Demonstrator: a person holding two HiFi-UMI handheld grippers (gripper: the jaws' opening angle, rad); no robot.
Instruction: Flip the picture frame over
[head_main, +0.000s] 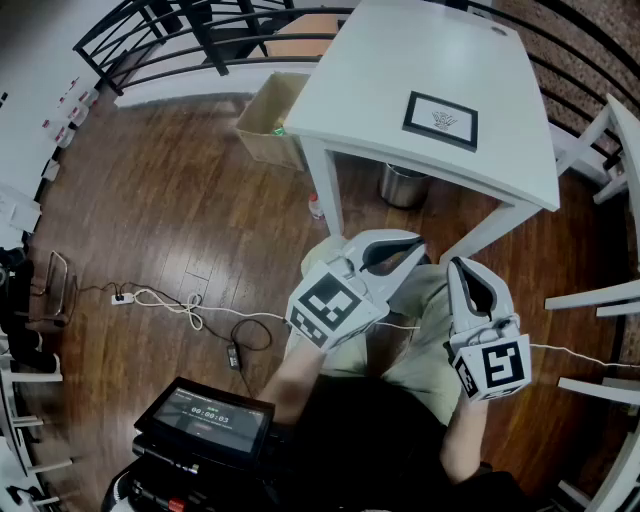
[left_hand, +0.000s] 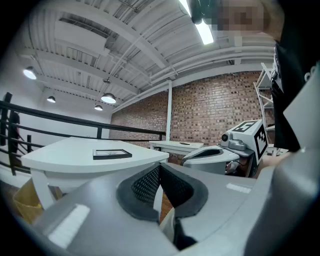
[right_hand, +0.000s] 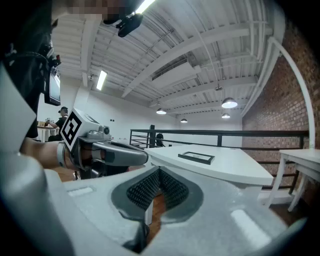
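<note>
The black picture frame (head_main: 440, 120) lies face up on the white bench (head_main: 380, 70), well apart from the left gripper (head_main: 416, 248) and right gripper (head_main: 460, 268), whose fingers (right_hand: 142, 190) are clenched on nothing.

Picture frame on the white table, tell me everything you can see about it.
The frame is a slim black rectangle around a white inside with a small dark drawing in its middle. It lies flat and face up on the white table, in the half to the right in the head view, its sides roughly parallel to the table's edges. Nothing stands on it or beside it; only the tabletop touches it. Its material cannot be told.
</note>
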